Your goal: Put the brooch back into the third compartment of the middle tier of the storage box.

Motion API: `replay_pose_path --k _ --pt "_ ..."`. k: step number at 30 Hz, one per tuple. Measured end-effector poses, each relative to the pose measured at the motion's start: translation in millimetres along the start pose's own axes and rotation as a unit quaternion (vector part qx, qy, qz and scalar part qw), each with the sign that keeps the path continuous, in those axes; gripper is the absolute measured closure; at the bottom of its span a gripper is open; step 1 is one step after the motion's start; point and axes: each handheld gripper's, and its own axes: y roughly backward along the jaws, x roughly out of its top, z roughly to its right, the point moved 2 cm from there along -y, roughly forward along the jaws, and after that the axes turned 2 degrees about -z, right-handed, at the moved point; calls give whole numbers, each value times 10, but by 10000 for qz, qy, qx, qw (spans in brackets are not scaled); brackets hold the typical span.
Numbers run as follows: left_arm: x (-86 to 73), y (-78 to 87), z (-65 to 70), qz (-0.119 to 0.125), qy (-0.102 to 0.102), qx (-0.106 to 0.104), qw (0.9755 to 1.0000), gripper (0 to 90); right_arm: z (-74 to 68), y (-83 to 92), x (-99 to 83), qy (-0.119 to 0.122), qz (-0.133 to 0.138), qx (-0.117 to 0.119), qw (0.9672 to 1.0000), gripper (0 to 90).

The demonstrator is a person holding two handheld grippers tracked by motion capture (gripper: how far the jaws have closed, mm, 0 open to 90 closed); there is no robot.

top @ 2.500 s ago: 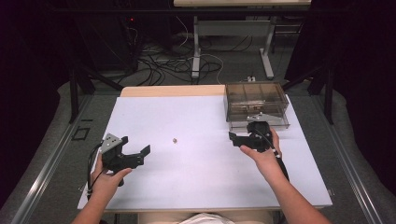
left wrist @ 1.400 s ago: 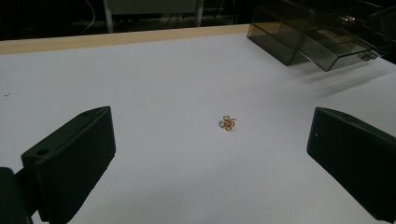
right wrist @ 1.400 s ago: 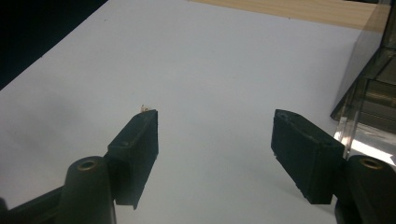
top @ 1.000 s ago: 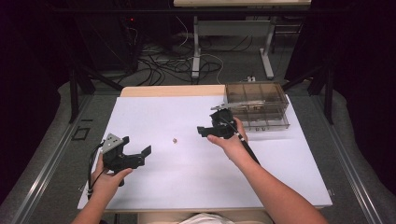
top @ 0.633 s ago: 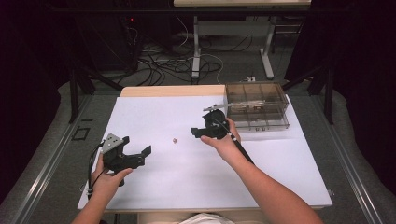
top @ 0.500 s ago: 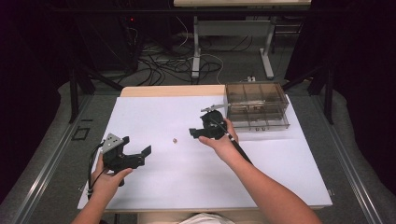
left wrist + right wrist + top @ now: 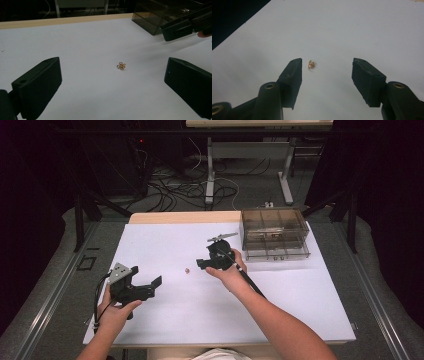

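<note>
Tiny gold charm lies loose mid-table. Right gripper is closing in, jaws narrowing but grasping nothing; charm sits off-center by one pad, so it may get knocked away. Left gripper gapes, empty.

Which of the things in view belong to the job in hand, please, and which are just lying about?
In the job: small gold ornament; right gripper, jaws closing, nothing pinched yet; smoky drawer box.

Lying about: left gripper, held aside; floor cables.

Small gold wire trinket on white table, between wide-apart left tool jaws, smoky box beyond.
</note>
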Motion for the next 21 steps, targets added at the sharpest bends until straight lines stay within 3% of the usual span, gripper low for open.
replay_pose_path --k 5,21 --pt "-2 -4 1 1 24 1 10000 17 -8 -75 -14 -61 -119 33 9999 444" --pt "-2 -7 1 -18 -5 -14 10000 21 10 -265 -24 -317 -123 169 9993 494"
